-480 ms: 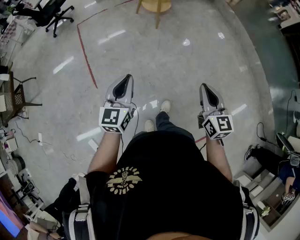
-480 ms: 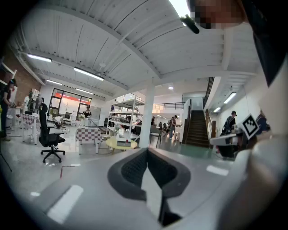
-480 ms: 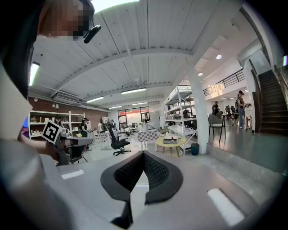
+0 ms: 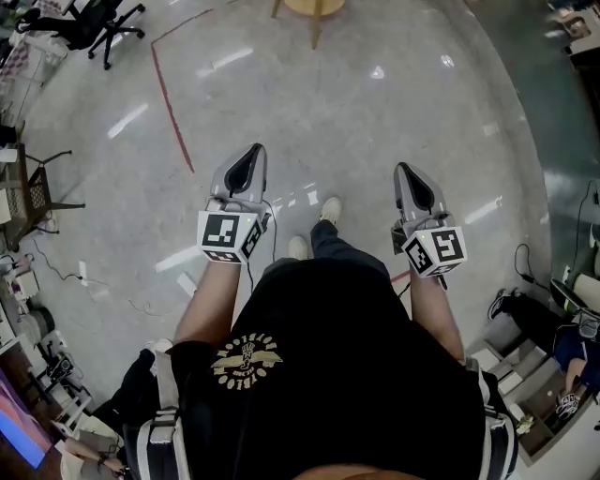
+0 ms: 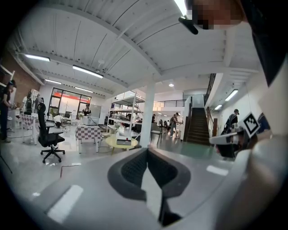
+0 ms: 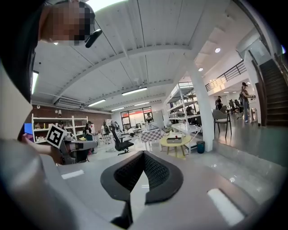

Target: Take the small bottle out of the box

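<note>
My left gripper (image 4: 254, 150) and right gripper (image 4: 402, 169) are held out side by side at waist height over bare floor, both shut with nothing between the jaws. In the left gripper view the left gripper (image 5: 147, 151) points at a round yellow table (image 5: 120, 143) far across the hall, with a small box (image 5: 122, 140) on top. The right gripper (image 6: 144, 154) faces the same yellow table (image 6: 176, 143) and box (image 6: 173, 139). No small bottle can be made out at this distance. The table's edge (image 4: 313, 9) shows at the top of the head view.
A red line (image 4: 171, 98) runs across the polished floor. Black office chairs (image 5: 49, 139) stand to the left, and a staircase (image 5: 195, 126) and a white pillar (image 5: 146, 114) lie ahead. Cluttered shelves and bins (image 4: 539, 394) sit at the right, and people stand in the distance.
The floor marks and the table have slid slightly upward in the head view. Both grippers keep the same pose, still shut.
</note>
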Demonstrator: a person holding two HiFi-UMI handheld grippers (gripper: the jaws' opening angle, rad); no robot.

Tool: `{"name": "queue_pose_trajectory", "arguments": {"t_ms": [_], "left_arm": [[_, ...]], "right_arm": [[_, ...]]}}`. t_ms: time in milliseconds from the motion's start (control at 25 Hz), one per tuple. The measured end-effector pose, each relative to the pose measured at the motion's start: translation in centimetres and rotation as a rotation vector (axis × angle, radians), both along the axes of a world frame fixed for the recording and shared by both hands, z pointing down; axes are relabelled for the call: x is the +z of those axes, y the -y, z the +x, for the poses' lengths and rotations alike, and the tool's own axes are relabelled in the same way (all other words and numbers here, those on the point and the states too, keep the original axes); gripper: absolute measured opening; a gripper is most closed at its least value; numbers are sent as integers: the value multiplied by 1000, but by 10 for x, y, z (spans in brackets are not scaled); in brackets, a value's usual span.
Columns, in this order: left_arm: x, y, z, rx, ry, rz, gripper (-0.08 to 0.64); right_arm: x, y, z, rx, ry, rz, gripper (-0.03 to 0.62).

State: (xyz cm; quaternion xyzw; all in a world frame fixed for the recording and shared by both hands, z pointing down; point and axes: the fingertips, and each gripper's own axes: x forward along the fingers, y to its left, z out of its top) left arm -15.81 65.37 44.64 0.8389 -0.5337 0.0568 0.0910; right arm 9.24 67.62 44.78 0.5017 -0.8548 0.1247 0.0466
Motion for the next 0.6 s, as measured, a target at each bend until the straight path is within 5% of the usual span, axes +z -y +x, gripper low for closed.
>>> {"name": "queue_pose_trajectory", "arguments": {"t_ms": [600], "left_arm": [[-11, 66, 69, -20, 44, 28, 0]], "right_arm": [[-6, 74, 62, -55, 26, 32, 5]]}}
